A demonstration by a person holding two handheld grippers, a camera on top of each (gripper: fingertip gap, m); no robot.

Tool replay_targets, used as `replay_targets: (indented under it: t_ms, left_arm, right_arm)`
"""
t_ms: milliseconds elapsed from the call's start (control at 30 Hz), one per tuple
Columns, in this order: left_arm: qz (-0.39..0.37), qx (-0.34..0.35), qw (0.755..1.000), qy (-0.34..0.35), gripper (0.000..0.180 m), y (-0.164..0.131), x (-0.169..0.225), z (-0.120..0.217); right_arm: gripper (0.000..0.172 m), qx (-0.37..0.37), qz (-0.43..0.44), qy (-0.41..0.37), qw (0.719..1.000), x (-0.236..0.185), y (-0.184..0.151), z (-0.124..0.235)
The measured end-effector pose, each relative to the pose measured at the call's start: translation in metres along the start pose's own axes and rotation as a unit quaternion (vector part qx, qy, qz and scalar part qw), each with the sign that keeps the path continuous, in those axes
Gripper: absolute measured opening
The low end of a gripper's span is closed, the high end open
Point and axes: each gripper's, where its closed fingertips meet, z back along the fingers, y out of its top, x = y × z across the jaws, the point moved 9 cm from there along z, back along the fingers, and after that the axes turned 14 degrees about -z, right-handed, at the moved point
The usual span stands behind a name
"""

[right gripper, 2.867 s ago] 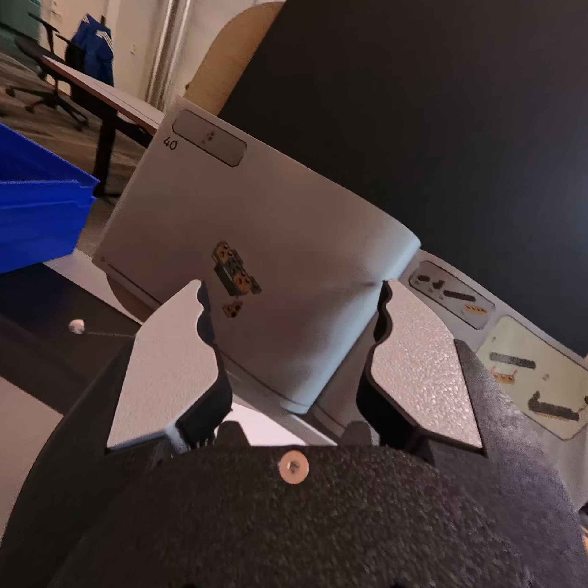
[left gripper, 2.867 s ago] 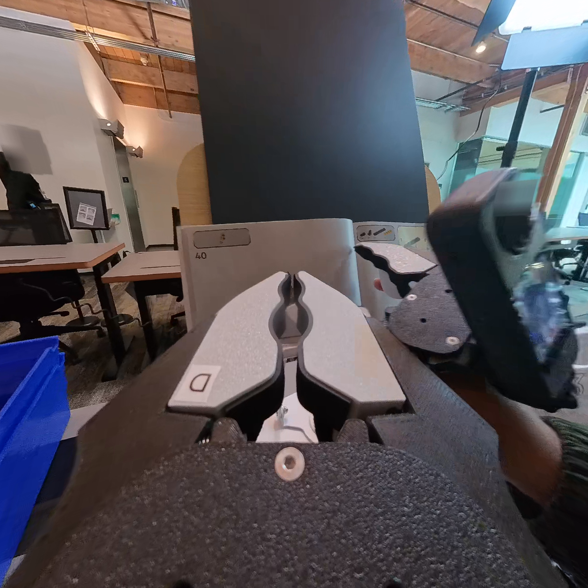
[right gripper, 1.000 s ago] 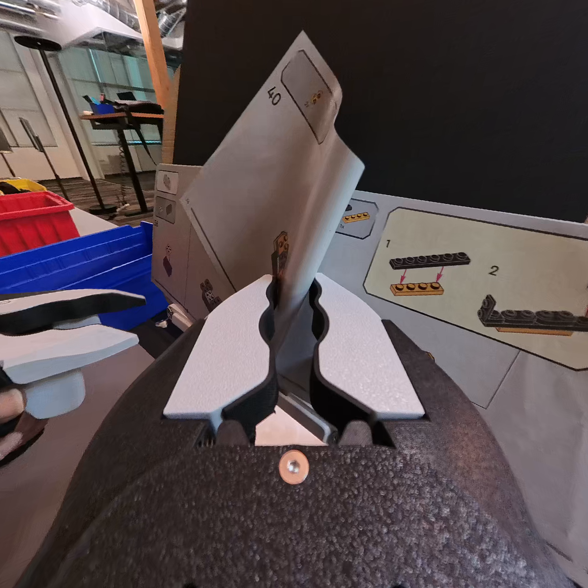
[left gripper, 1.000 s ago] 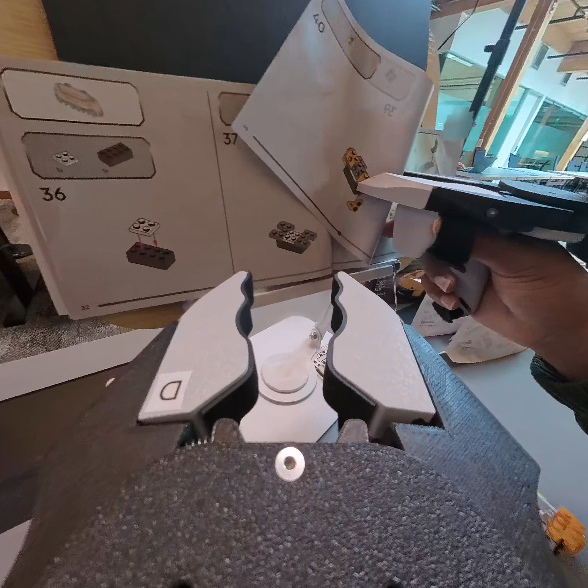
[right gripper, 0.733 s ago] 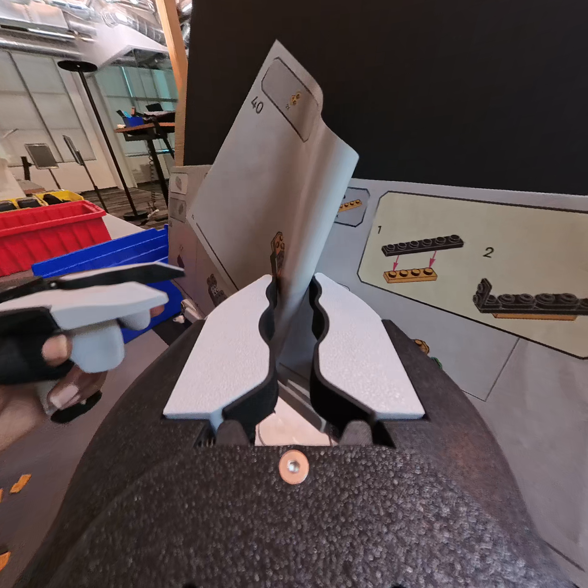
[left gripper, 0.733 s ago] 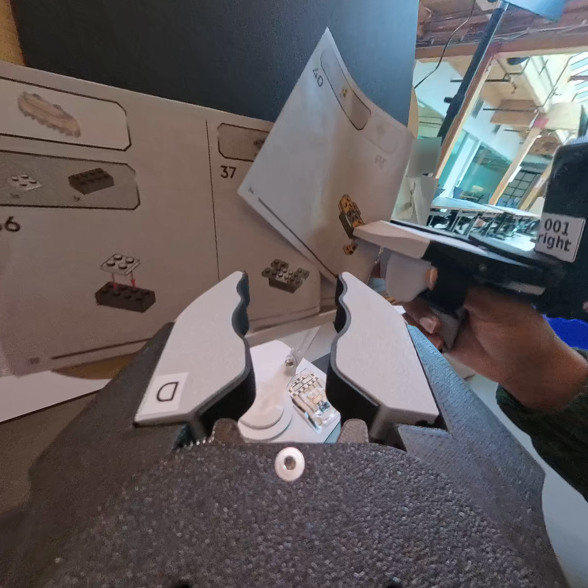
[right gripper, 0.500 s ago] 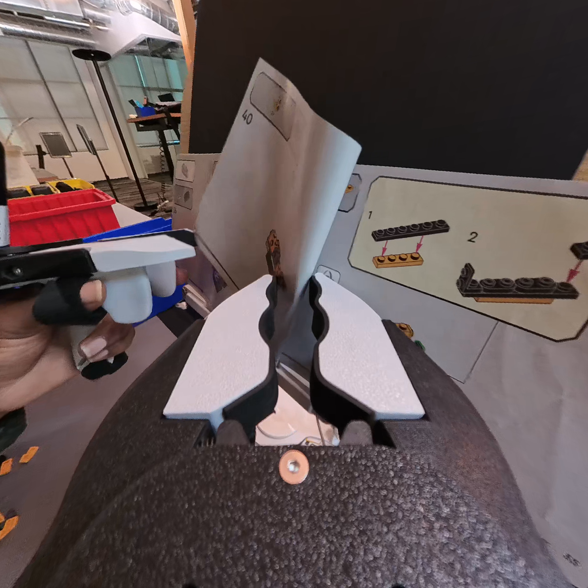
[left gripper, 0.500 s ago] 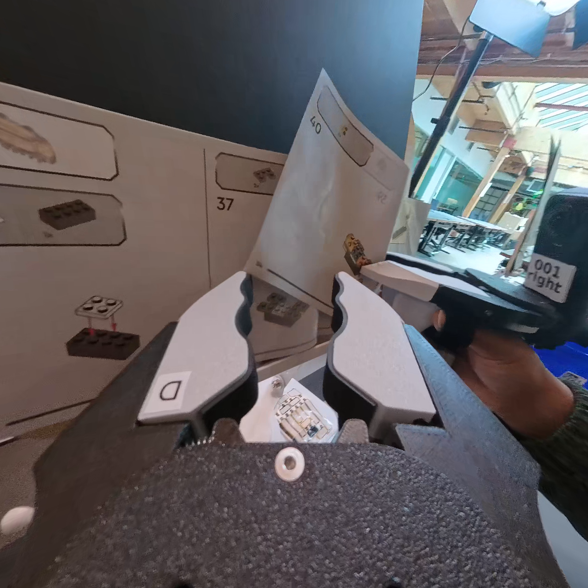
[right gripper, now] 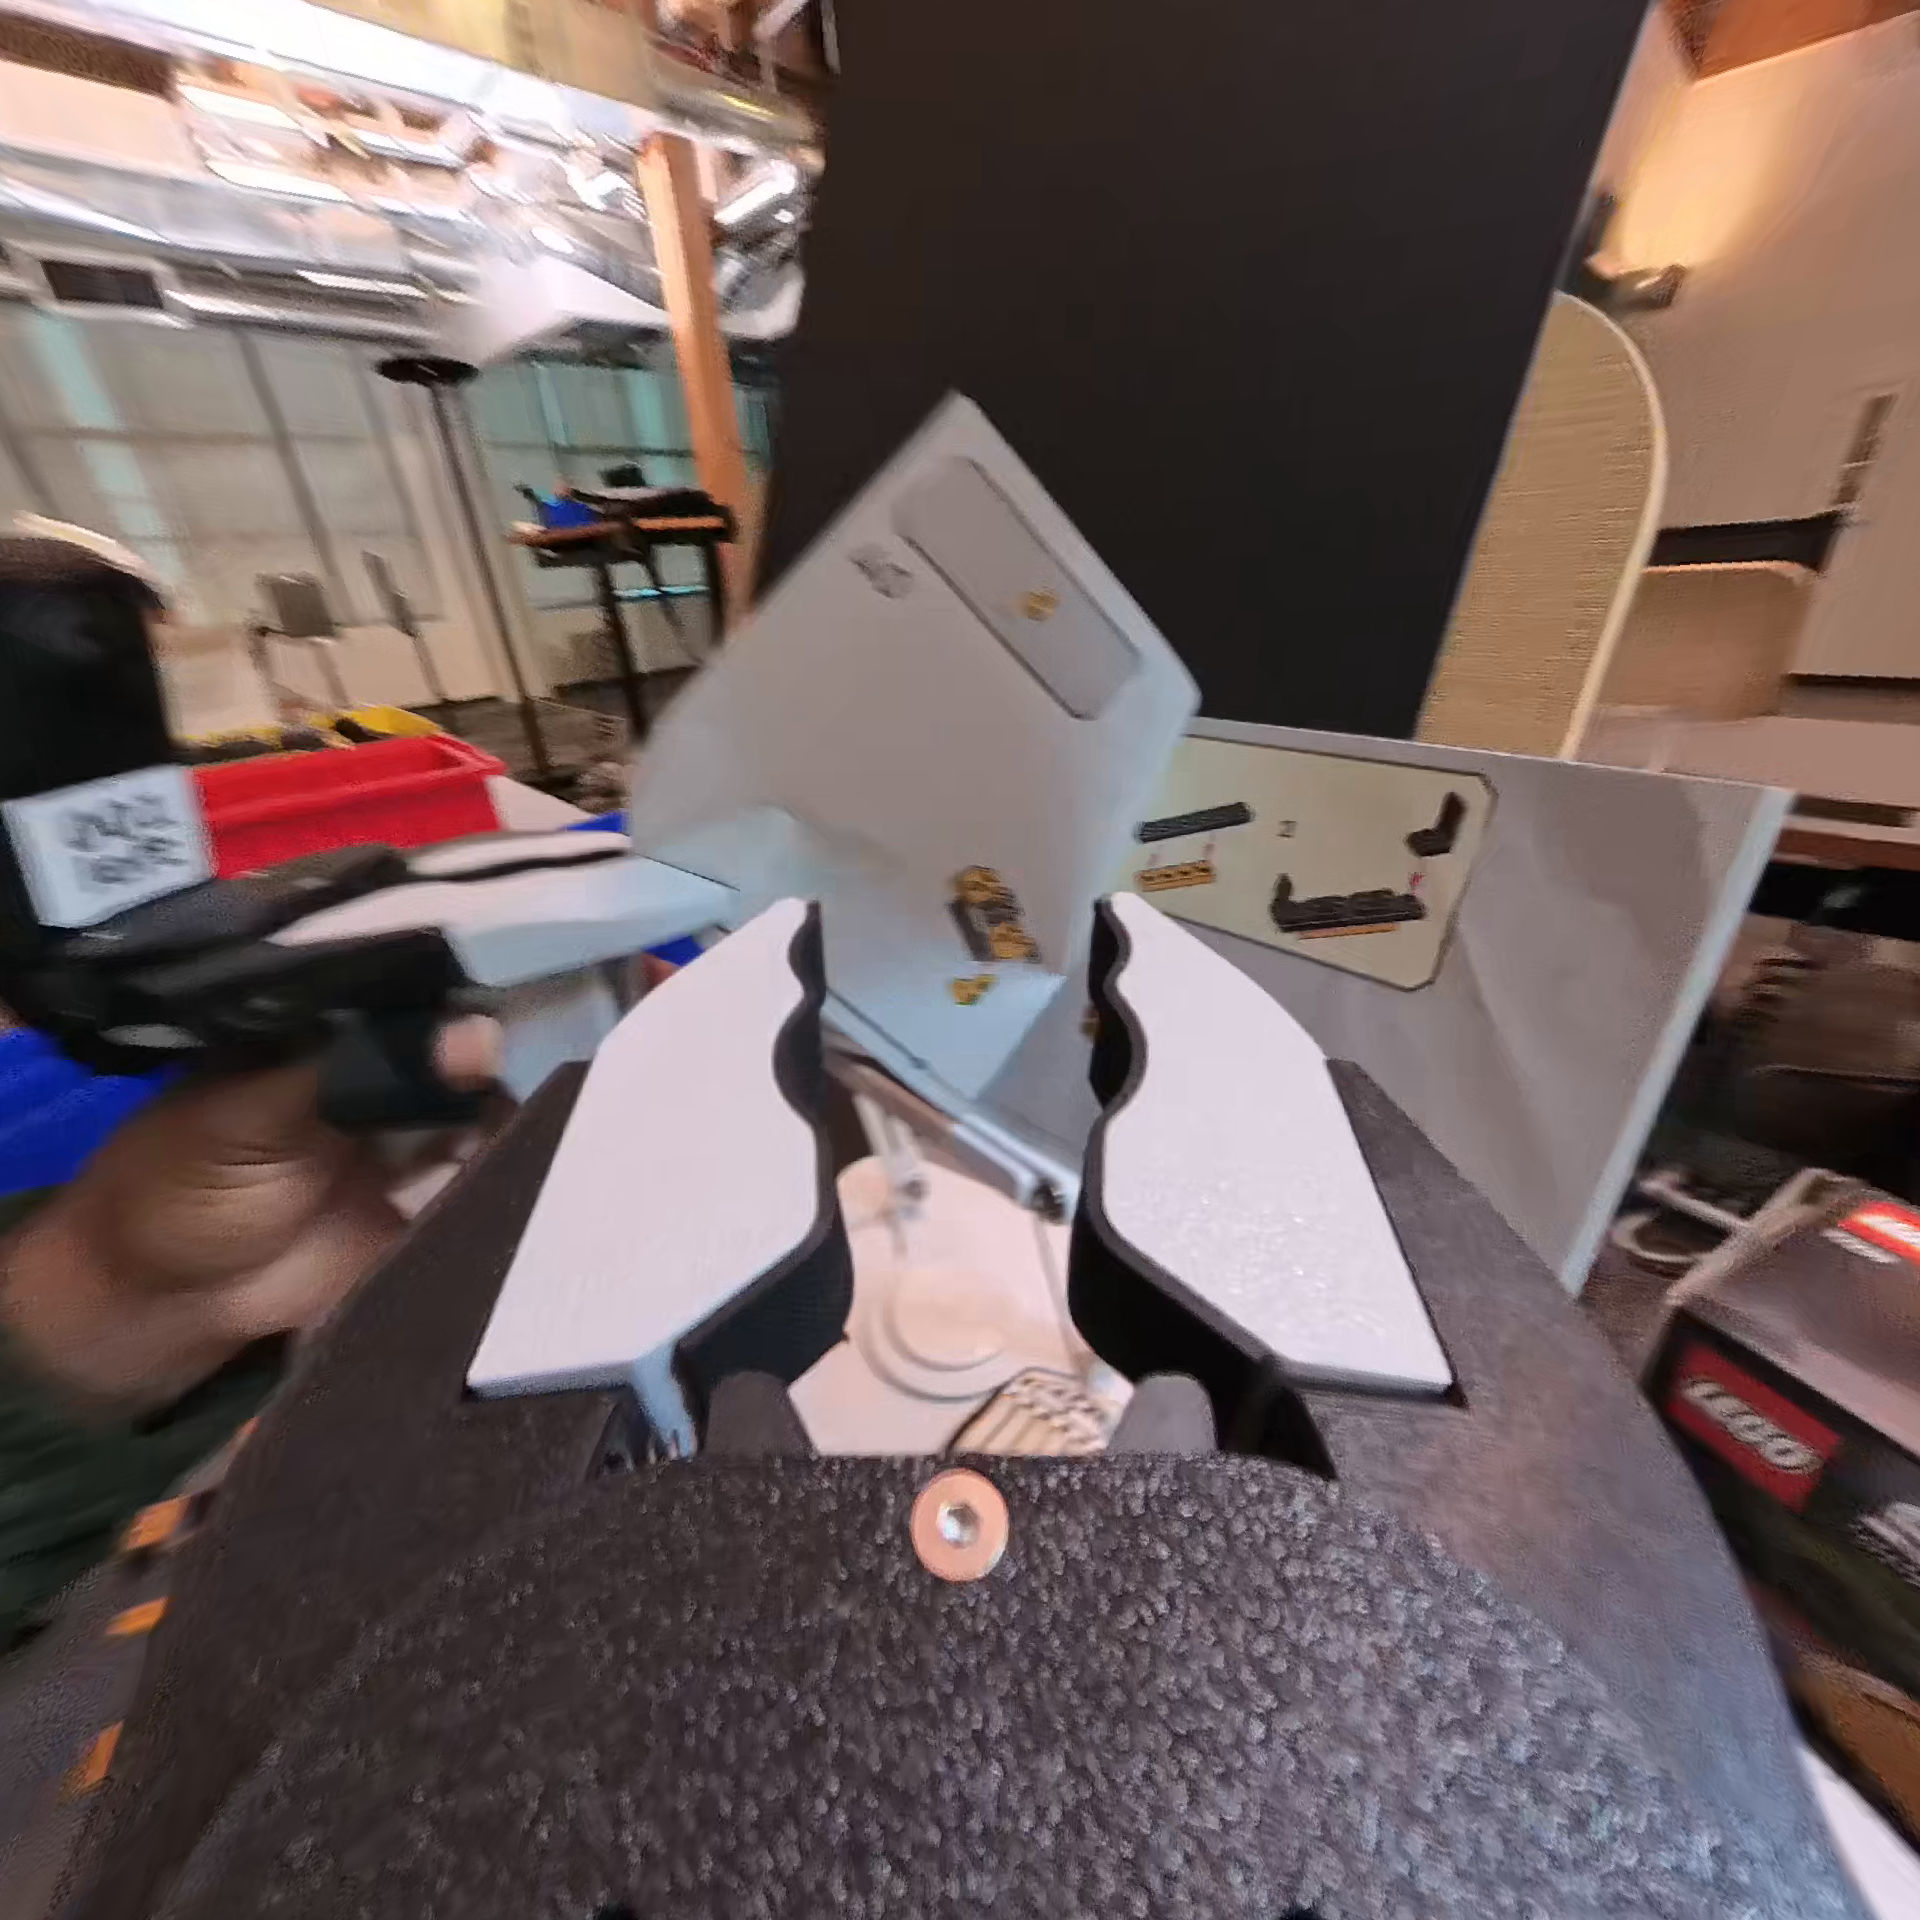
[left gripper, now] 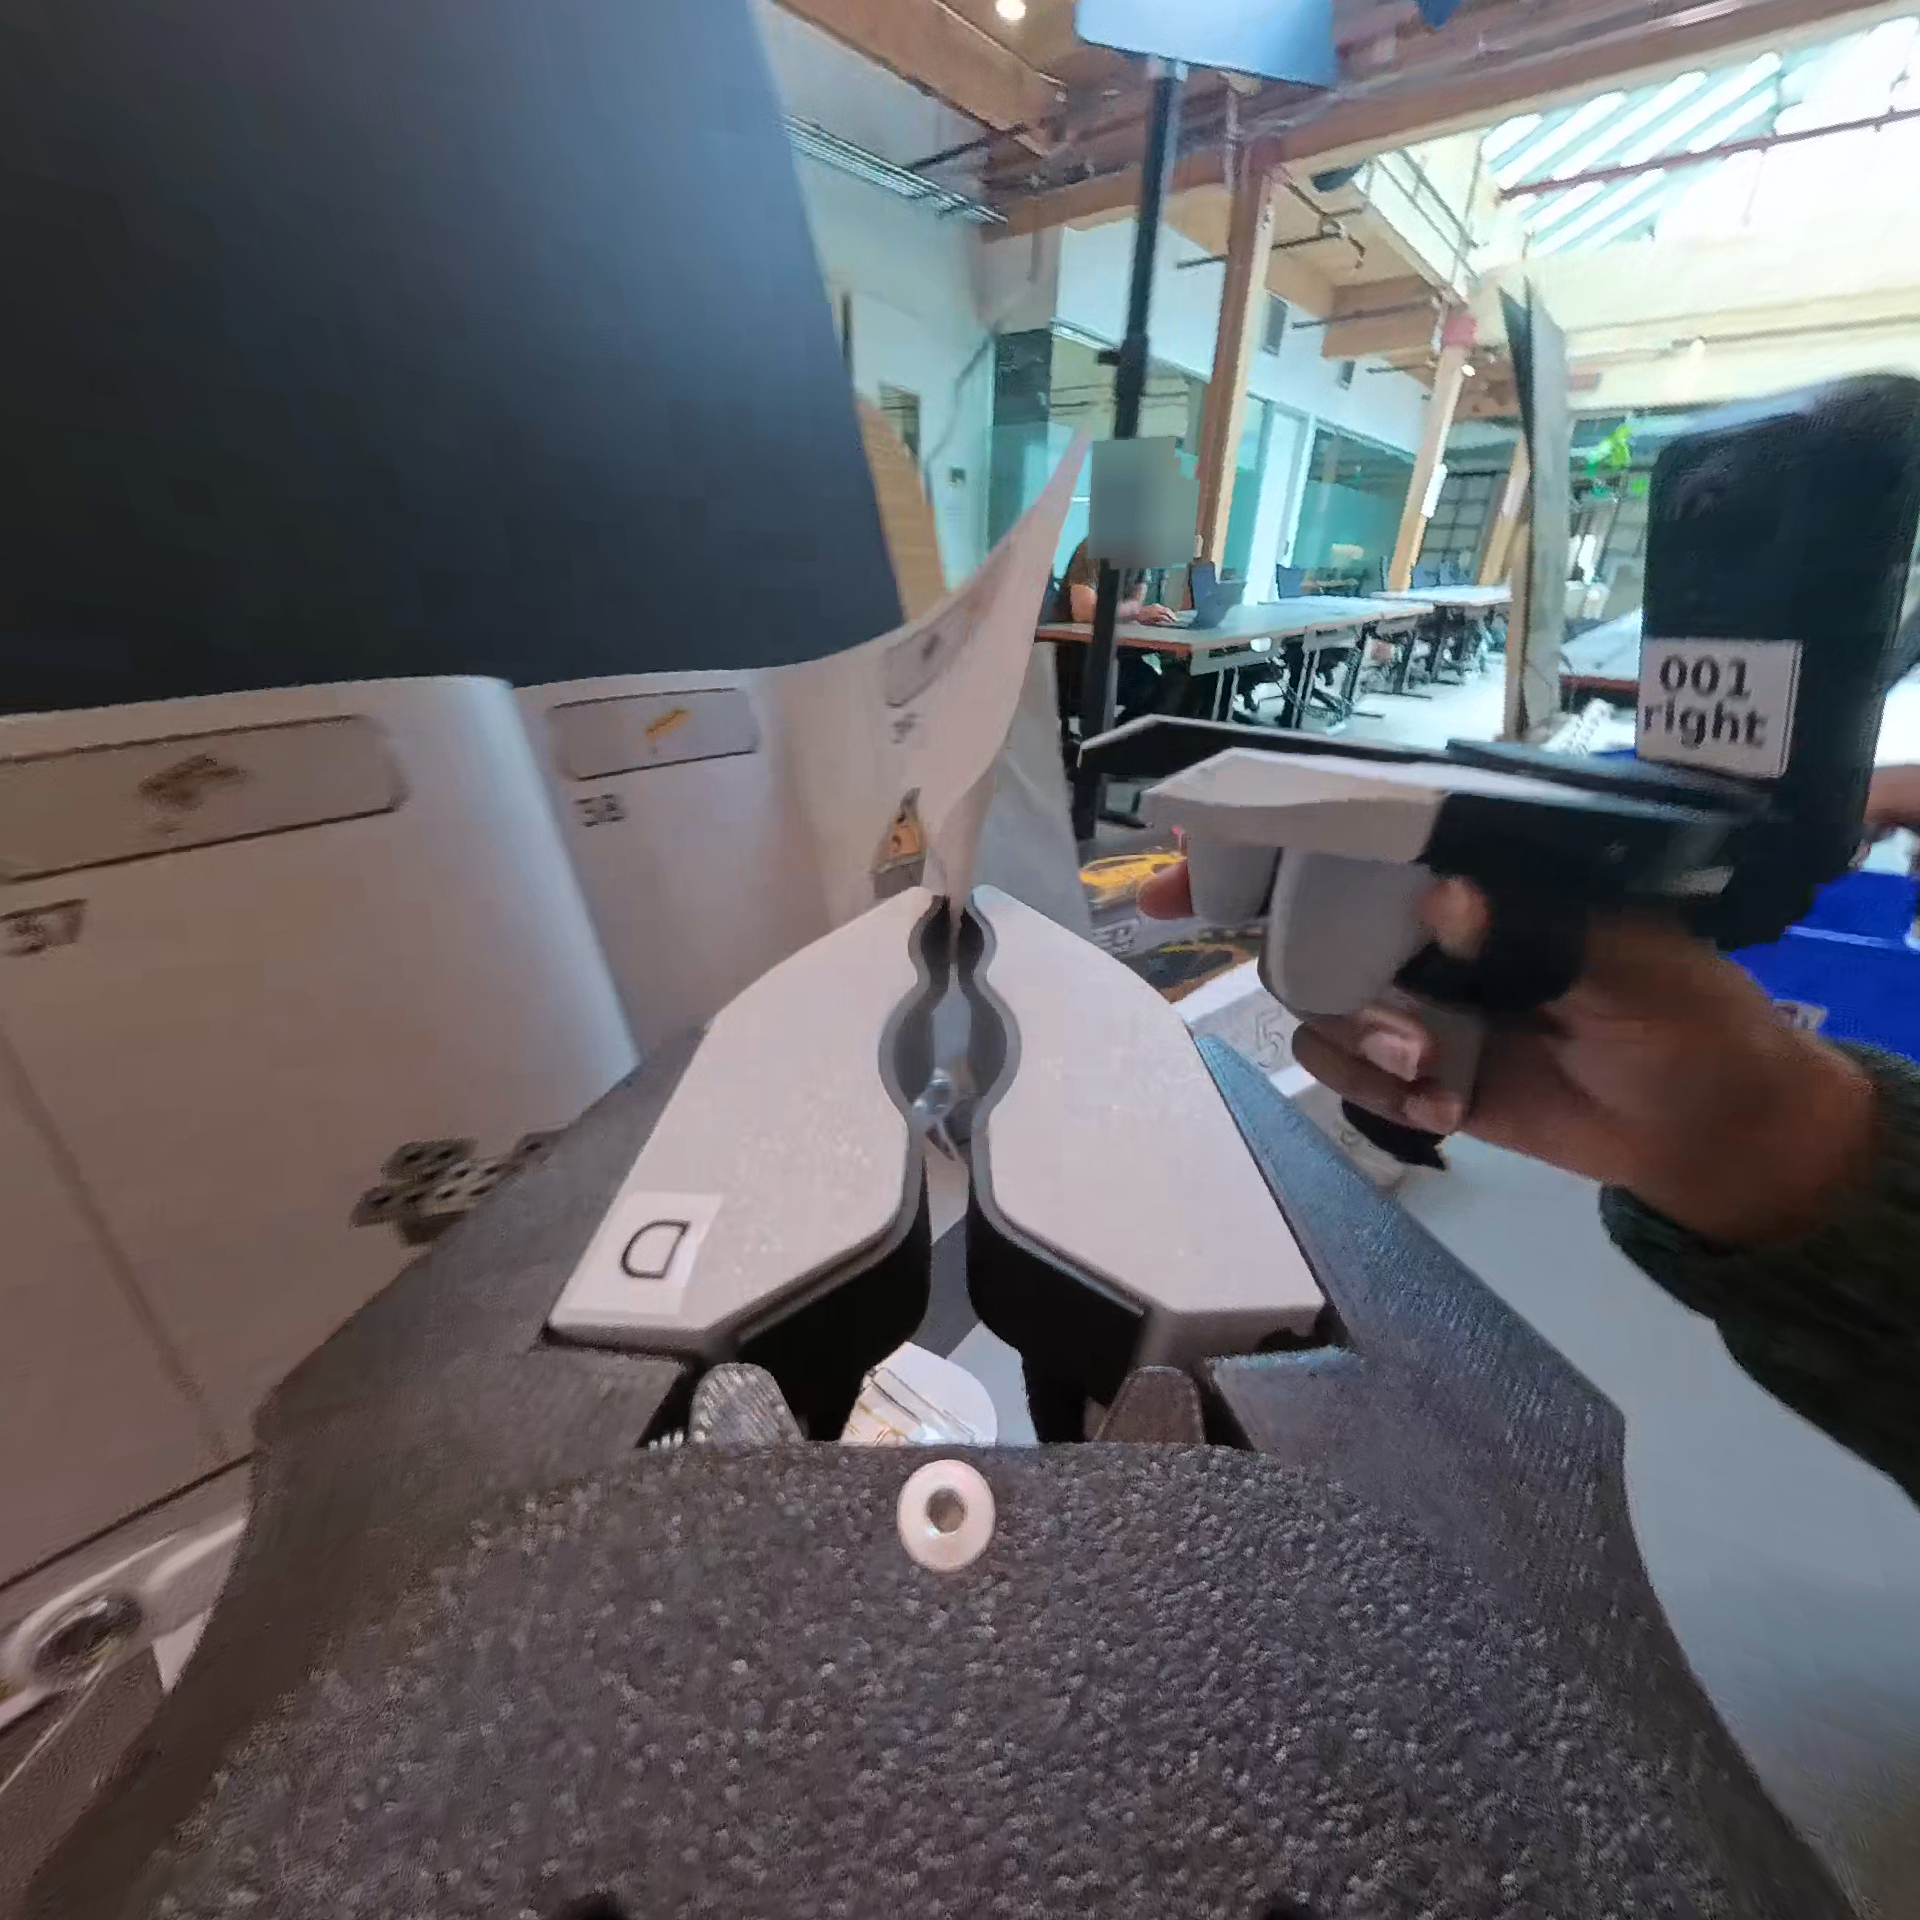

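An open instruction booklet [left gripper: 260,935] stands upright against a black board [left gripper: 416,312]. One loose grey page [left gripper: 987,665] is lifted away from the rest. My left gripper [left gripper: 948,914] is shut on this page's lower edge, and the paper rises from between its fingertips. In the right wrist view the same page [right gripper: 914,727] stands just beyond my right gripper [right gripper: 956,935], which is open, with its pads clear of the paper. The left gripper [right gripper: 623,894] reaches in from the left to the page's edge. The right gripper [left gripper: 1247,800] shows in the left wrist view, close beside the page.
The booklet rests on a white stand [right gripper: 935,1247]. A red bin [right gripper: 343,790] is at the back left and a blue bin [left gripper: 1849,914] is behind the right hand. A dark box [right gripper: 1787,1403] lies at the right. Small orange pieces [right gripper: 135,1621] lie on the table.
My right gripper, shut on the lifted page earlier, has opened and let it go. My left gripper has moved up to the page and shut on its lower edge.
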Motion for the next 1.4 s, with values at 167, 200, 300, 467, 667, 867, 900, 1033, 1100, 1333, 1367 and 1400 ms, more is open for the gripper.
replay_targets:
  t_ms: [167, 200, 300, 467, 667, 867, 900, 1033, 1100, 1333, 1367, 1400]
  left_arm:
    - [-0.077, -0.030, 0.996, -0.028, 0.006, -0.003, 0.036, -0.019]
    - [-0.094, -0.039, 0.994, -0.033, 0.008, -0.005, 0.043, -0.023]
    - [-0.127, -0.061, 0.987, -0.073, 0.016, -0.012, 0.063, -0.032]
    - [-0.132, -0.086, 0.982, -0.101, 0.022, -0.019, 0.072, -0.031]
    - [-0.088, -0.117, 0.989, -0.038, 0.020, -0.025, 0.045, -0.018]
    - [-0.055, -0.135, 0.989, 0.016, 0.019, -0.032, 0.019, -0.007]
    - [-0.055, -0.134, 0.989, 0.025, 0.019, -0.031, 0.017, -0.004]
    - [-0.055, -0.126, 0.989, 0.059, 0.012, -0.031, 0.013, 0.009]
    - [-0.057, -0.124, 0.988, 0.072, 0.008, -0.030, 0.013, 0.017]
    - [-0.056, -0.114, 0.987, 0.101, 0.003, -0.022, 0.013, 0.046]
    - [-0.056, -0.114, 0.986, 0.105, 0.002, -0.021, 0.014, 0.050]
    - [-0.055, -0.114, 0.986, 0.110, 0.002, -0.020, 0.015, 0.055]
  right_arm:
    - [0.068, -0.026, -0.078, 0.056, 0.995, -0.017, 0.004, 0.022]
    - [0.067, -0.027, -0.086, 0.041, 0.995, -0.014, 0.005, 0.024]
    - [0.051, -0.044, -0.091, -0.006, 0.995, -0.003, 0.005, 0.024]
    - [0.007, -0.064, -0.070, -0.097, 0.991, 0.031, 0.005, 0.023]
    - [0.001, -0.084, 0.023, -0.155, 0.984, 0.060, 0.004, 0.010]
    - [0.008, -0.073, 0.108, -0.246, 0.960, 0.078, 0.001, 0.008]
    - [0.009, -0.070, 0.112, -0.253, 0.958, 0.080, 0.000, 0.010]
    - [0.013, -0.033, 0.100, -0.271, 0.957, 0.081, -0.001, 0.023]
    - [0.016, -0.007, 0.102, -0.276, 0.956, 0.075, 0.001, 0.033]
    - [0.022, 0.017, 0.147, -0.239, 0.960, 0.030, -0.002, 0.059]
    - [0.022, 0.015, 0.148, -0.230, 0.962, 0.022, -0.003, 0.062]
    - [0.024, 0.010, 0.148, -0.220, 0.964, 0.015, -0.005, 0.065]
